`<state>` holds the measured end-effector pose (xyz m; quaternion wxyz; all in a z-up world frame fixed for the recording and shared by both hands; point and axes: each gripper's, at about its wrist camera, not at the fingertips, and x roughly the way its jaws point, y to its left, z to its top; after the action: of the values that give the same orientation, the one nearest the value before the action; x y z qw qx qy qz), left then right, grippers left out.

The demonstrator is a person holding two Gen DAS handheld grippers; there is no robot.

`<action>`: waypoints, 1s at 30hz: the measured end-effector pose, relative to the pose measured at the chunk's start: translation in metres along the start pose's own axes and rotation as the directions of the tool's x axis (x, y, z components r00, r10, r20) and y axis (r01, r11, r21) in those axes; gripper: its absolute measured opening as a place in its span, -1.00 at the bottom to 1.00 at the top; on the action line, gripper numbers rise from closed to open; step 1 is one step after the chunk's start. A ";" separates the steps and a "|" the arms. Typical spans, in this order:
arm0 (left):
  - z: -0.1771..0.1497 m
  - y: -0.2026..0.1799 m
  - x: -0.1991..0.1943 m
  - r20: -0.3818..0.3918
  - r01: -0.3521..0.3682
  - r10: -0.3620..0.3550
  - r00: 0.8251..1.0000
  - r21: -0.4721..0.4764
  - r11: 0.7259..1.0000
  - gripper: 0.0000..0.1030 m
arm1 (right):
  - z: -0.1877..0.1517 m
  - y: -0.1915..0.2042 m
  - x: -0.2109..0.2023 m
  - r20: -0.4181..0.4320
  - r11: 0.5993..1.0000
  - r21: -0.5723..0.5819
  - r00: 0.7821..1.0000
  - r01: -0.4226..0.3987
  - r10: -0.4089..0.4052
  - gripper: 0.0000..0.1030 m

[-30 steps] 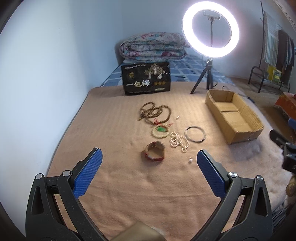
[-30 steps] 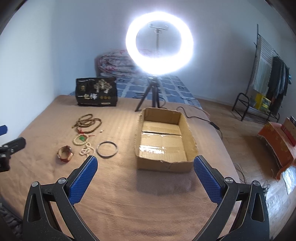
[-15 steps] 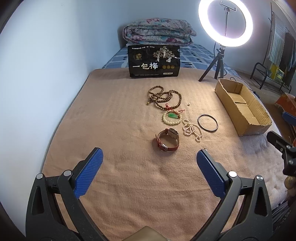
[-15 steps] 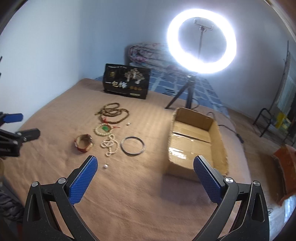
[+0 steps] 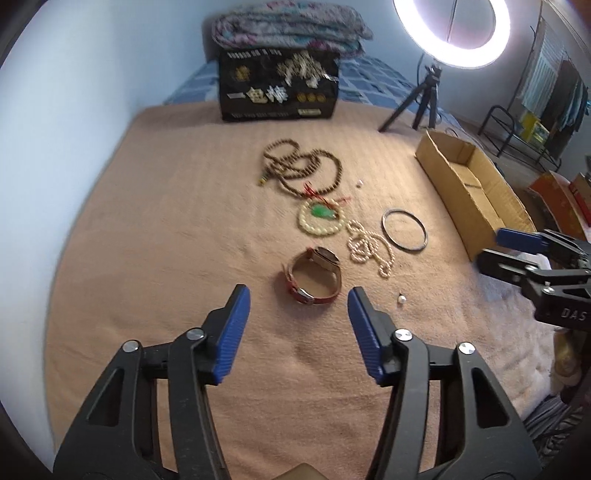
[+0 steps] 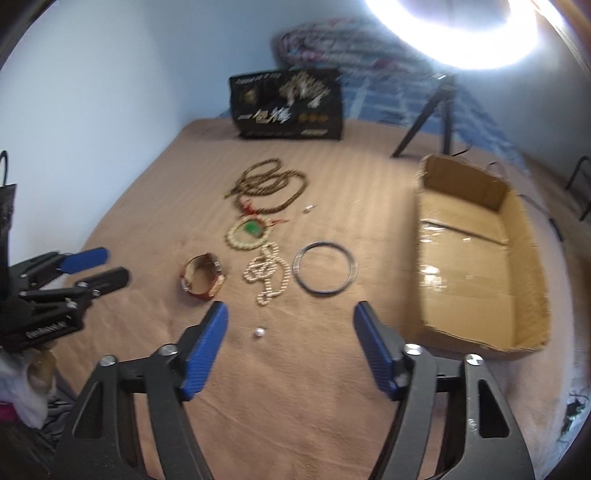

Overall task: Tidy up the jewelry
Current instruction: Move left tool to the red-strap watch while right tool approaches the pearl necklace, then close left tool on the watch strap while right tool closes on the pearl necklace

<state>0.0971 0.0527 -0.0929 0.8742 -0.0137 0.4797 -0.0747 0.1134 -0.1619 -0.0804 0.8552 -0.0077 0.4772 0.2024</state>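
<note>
Jewelry lies on a tan blanket: a red-strapped watch (image 5: pixel 314 277) (image 6: pixel 202 276), a white pearl strand (image 5: pixel 369 248) (image 6: pixel 266 272), a cream bead bracelet with a green stone (image 5: pixel 320 218) (image 6: pixel 246 233), a dark metal bangle (image 5: pixel 404 235) (image 6: pixel 325 268), a long brown bead necklace (image 5: pixel 301 168) (image 6: pixel 269 186) and a loose pearl (image 5: pixel 401 299) (image 6: pixel 259 332). My left gripper (image 5: pixel 298 299) is open and empty, just short of the watch. My right gripper (image 6: pixel 290 315) is open and empty, above the loose pearl. An open cardboard box (image 5: pixel 476 195) (image 6: pixel 480 258) stands to the right.
A black printed box (image 5: pixel 277 86) (image 6: pixel 288 105) stands at the blanket's far edge, with folded quilts (image 5: pixel 288 29) behind. A ring light on a tripod (image 5: pixel 424 92) (image 6: pixel 428 118) stands far right. A wall runs along the left. A clothes rack (image 5: pixel 535 122) is off the bed.
Both grippers have moved forward and down toward the jewelry. The watch now lies just ahead of the left fingers, and the right view has swung left from the box to the jewelry.
</note>
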 end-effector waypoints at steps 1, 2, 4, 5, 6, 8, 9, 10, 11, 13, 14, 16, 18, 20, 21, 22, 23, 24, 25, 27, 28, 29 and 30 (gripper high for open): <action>0.001 0.001 0.006 -0.016 0.013 -0.013 1.000 -0.006 1.000 -0.01 | 0.002 0.000 0.007 -0.015 1.000 0.005 1.000 -0.017 0.017 0.05; 0.001 0.003 0.010 -0.029 0.027 -0.028 0.999 -0.018 0.999 -0.06 | 0.004 0.000 0.013 -0.030 0.999 0.015 0.999 -0.033 0.034 -0.07; 0.003 0.008 0.022 -0.062 0.064 -0.067 0.996 -0.054 0.996 -0.17 | 0.006 0.001 0.027 -0.062 0.998 0.034 0.996 -0.057 0.059 -0.24; 0.004 0.011 0.028 -0.074 0.073 -0.078 0.994 -0.066 0.995 -0.19 | 0.006 0.001 0.034 -0.075 0.998 0.034 0.995 -0.060 0.063 -0.32; 0.004 0.013 0.034 -0.088 0.082 -0.088 0.992 -0.074 0.994 -0.19 | 0.007 0.002 0.039 -0.085 0.998 0.031 0.994 -0.060 0.063 -0.34; 0.005 0.018 0.043 -0.107 0.088 -0.097 0.989 -0.087 0.992 -0.24 | 0.006 0.006 0.050 -0.108 0.998 0.017 0.992 -0.060 0.061 -0.46; 0.006 0.020 0.048 -0.115 0.089 -0.099 0.988 -0.095 0.992 -0.24 | 0.007 0.006 0.054 -0.114 0.998 0.014 0.992 -0.060 0.061 -0.49; 0.006 0.022 0.051 -0.122 0.091 -0.103 0.987 -0.103 0.991 -0.25 | 0.007 0.007 0.058 -0.120 0.998 0.012 0.991 -0.060 0.061 -0.52; 0.007 0.024 0.054 -0.125 0.093 -0.107 0.986 -0.112 0.989 -0.26 | 0.007 0.007 0.061 -0.124 0.998 0.012 0.990 -0.061 0.062 -0.53; 0.009 0.026 0.058 -0.127 0.098 -0.113 0.986 -0.118 0.988 -0.29 | 0.008 0.010 0.068 -0.132 0.998 0.007 0.989 -0.065 0.065 -0.55; 0.010 0.027 0.060 -0.126 0.098 -0.113 0.986 -0.116 0.988 -0.29 | 0.009 0.011 0.072 -0.135 0.998 0.001 0.989 -0.065 0.065 -0.56; 0.011 0.028 0.065 -0.126 0.100 -0.115 0.985 -0.118 0.988 -0.29 | 0.010 0.013 0.079 -0.145 0.998 -0.006 0.987 -0.064 0.063 -0.56; 0.012 0.029 0.071 -0.137 0.105 -0.122 0.983 -0.123 0.987 -0.29 | 0.011 0.016 0.086 -0.157 0.998 -0.014 0.986 -0.054 0.051 -0.56; 0.012 0.030 0.074 -0.142 0.105 -0.122 0.982 -0.122 0.987 -0.30 | 0.011 0.017 0.092 -0.165 0.999 -0.022 0.985 -0.050 0.045 -0.57; 0.012 0.030 0.077 -0.148 0.103 -0.121 0.982 -0.119 0.987 -0.33 | 0.011 0.018 0.095 -0.168 0.999 -0.028 0.985 -0.044 0.039 -0.57; 0.012 0.031 0.079 -0.151 0.103 -0.121 0.981 -0.119 0.987 -0.41 | 0.011 0.018 0.095 -0.169 0.999 -0.031 0.985 -0.040 0.034 -0.57; 0.012 0.031 0.081 -0.155 0.105 -0.123 0.980 -0.121 0.987 -0.41 | 0.012 0.018 0.097 -0.168 0.999 -0.033 0.985 -0.038 0.031 -0.57; 0.012 0.032 0.083 -0.159 0.109 -0.129 0.979 -0.127 0.986 -0.41 | 0.013 0.018 0.098 -0.167 0.999 -0.033 0.985 -0.036 0.030 -0.57; 0.012 0.033 0.085 -0.161 0.112 -0.132 0.978 -0.131 0.985 -0.41 | 0.014 0.018 0.100 -0.166 0.999 -0.033 0.986 -0.035 0.029 -0.57; 0.013 0.033 0.087 -0.163 0.118 -0.140 0.977 -0.137 0.984 -0.41 | 0.016 0.018 0.104 -0.166 0.999 -0.032 0.986 -0.035 0.029 -0.57; 0.013 0.033 0.088 -0.164 0.121 -0.144 0.976 -0.138 0.983 -0.41 | 0.017 0.018 0.106 -0.168 0.999 -0.031 0.985 -0.036 0.030 -0.57; 0.012 0.033 0.088 -0.165 0.124 -0.146 0.975 -0.137 0.983 -0.42 | 0.018 0.018 0.109 -0.171 0.999 -0.030 0.985 -0.037 0.031 -0.57; 0.012 0.033 0.090 -0.166 0.129 -0.151 0.974 -0.135 0.982 -0.42 | 0.019 0.017 0.111 -0.175 0.999 -0.025 0.984 -0.038 0.033 -0.57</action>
<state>0.1588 0.0714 -0.1642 0.8184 -0.0949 0.5565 -0.1073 0.1740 -0.1048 -0.1580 0.8063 -0.0289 0.5472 0.2228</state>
